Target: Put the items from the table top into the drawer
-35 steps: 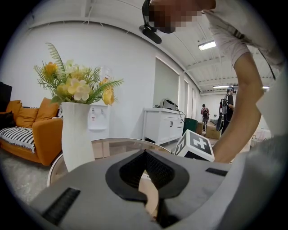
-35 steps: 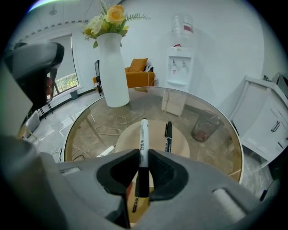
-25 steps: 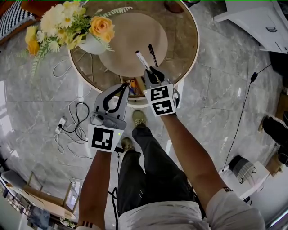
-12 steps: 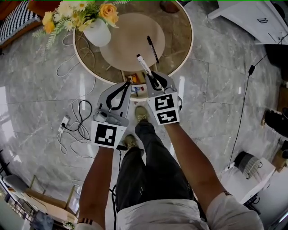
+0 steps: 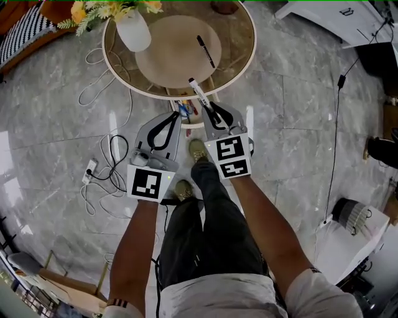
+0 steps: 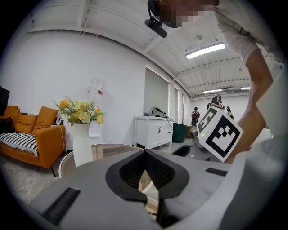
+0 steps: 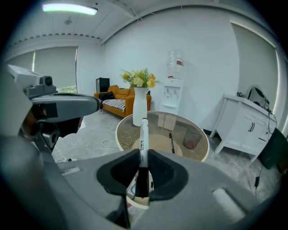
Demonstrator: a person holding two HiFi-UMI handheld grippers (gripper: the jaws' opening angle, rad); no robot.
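Observation:
My right gripper (image 5: 208, 112) is shut on a white marker with a black cap (image 5: 198, 92), which sticks out over the near edge of the round glass table (image 5: 245, 62). In the right gripper view the held marker (image 7: 143, 134) stands upright between the jaws of the right gripper (image 7: 142, 157). A second, black marker (image 5: 206, 51) lies on the beige round mat (image 5: 168, 49). Below the table edge an open drawer (image 5: 188, 125) holds several small coloured items. My left gripper (image 5: 172, 119) hovers left of the drawer, shut and with nothing in it (image 6: 145, 155).
A white vase of yellow flowers (image 5: 134, 31) stands on the table's far left. Cables and a power strip (image 5: 93, 174) lie on the marble floor to the left. A white cabinet (image 5: 336, 18) is at the far right. The person's shoes (image 5: 198, 152) are below the grippers.
Both grippers have drawn back from the table and risen. The right one carries the white marker off the mat to the table's near edge. The table now sits further up in the head view.

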